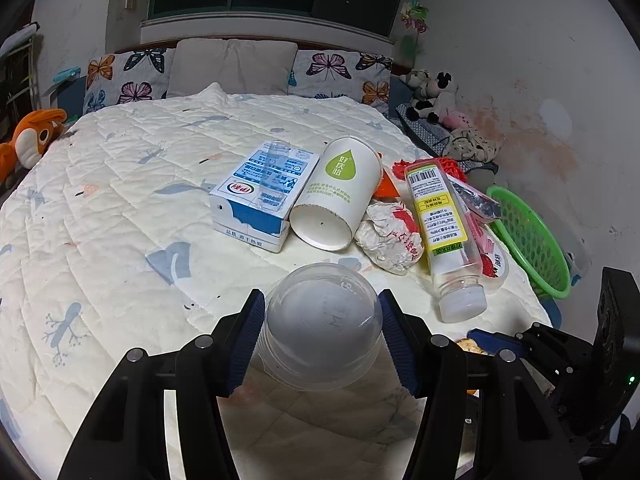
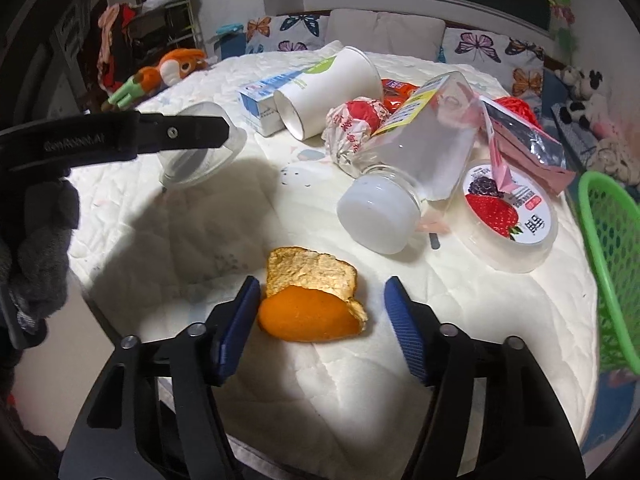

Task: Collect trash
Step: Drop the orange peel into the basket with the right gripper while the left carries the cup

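My left gripper (image 1: 322, 306) is shut on a clear plastic cup (image 1: 322, 326), held a little above the quilt; the cup also shows in the right wrist view (image 2: 200, 152). My right gripper (image 2: 322, 294) is open, its fingers on either side of an orange peel (image 2: 312, 300) on the bed, the left pad touching it. Further back lie a milk carton (image 1: 260, 192), a white paper cup (image 1: 340, 192), a crumpled wrapper (image 1: 390, 236), a clear bottle (image 1: 444, 228) and a yogurt tub (image 2: 508, 216).
A green basket (image 1: 528, 240) sits at the bed's right edge, also in the right wrist view (image 2: 612, 272). A pink foil packet (image 2: 524, 144) and red net (image 2: 516, 106) lie behind the bottle. Pillows and plush toys (image 1: 32, 140) line the far side.
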{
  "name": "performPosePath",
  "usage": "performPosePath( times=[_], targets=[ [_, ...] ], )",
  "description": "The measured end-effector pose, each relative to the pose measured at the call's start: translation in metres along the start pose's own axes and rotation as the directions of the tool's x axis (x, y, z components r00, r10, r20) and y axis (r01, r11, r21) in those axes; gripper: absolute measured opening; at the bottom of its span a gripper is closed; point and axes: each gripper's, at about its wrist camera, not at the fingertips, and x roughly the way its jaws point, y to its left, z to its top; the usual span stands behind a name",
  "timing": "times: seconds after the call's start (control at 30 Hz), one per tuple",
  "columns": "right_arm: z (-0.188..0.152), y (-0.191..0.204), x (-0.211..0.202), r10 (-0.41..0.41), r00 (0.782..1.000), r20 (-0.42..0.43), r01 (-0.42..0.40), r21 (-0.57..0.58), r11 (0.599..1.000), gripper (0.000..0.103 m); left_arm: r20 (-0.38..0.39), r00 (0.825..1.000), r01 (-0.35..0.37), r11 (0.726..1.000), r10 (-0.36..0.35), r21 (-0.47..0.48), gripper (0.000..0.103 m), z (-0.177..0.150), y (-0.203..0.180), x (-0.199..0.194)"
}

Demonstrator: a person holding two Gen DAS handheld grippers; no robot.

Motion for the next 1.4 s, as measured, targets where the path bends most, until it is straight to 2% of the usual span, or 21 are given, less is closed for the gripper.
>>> performPosePath(
  times=[0.13,0.43,0.6,0.77,1.07,1.23,1.4],
  targets=[
    [-0.002,0.000,-0.003,-0.005,1.000,0.005,0.005,-0.012,1.000,0.048,0.004,1.000,0.008,1.000,-0.008,0.003,0.056,0.002,-0.004,0.000],
    [-0.001,-0.019,-0.027,0.017,0.999,0.045,-0.020,0.049,0.999,0.045,0.014,0.999,0.039,0.999,-0.040,0.026,0.057,0.012,-0.019,-0.003],
    [0.000,-0.048,-0.050,0.013,0.996,0.083,-0.023,0.123,0.992,0.044,0.027,0.997,0.073,0.996,-0.075,0.053,0.056,0.024,-0.037,-0.003],
    [-0.001,-0.086,-0.073,-0.057,0.991,0.120,0.032,0.202,0.979,0.044,0.033,0.992,0.114,0.988,-0.118,0.101,0.056,0.038,-0.065,0.002],
    [-0.012,-0.181,-0.096,-0.236,0.965,0.116,0.180,0.361,0.915,0.045,0.023,0.982,0.180,0.967,-0.187,0.179,0.057,0.068,-0.126,0.021],
    [-0.019,-0.219,-0.094,-0.292,0.952,0.090,0.231,0.416,0.879,0.045,-0.006,0.974,0.224,0.949,-0.228,0.220,0.056,0.083,-0.166,0.040],
    [-0.029,-0.253,-0.087,-0.311,0.949,0.056,0.251,0.464,0.849,0.045,-0.043,0.968,0.251,0.934,-0.249,0.253,0.057,0.093,-0.202,0.063]
  ],
)
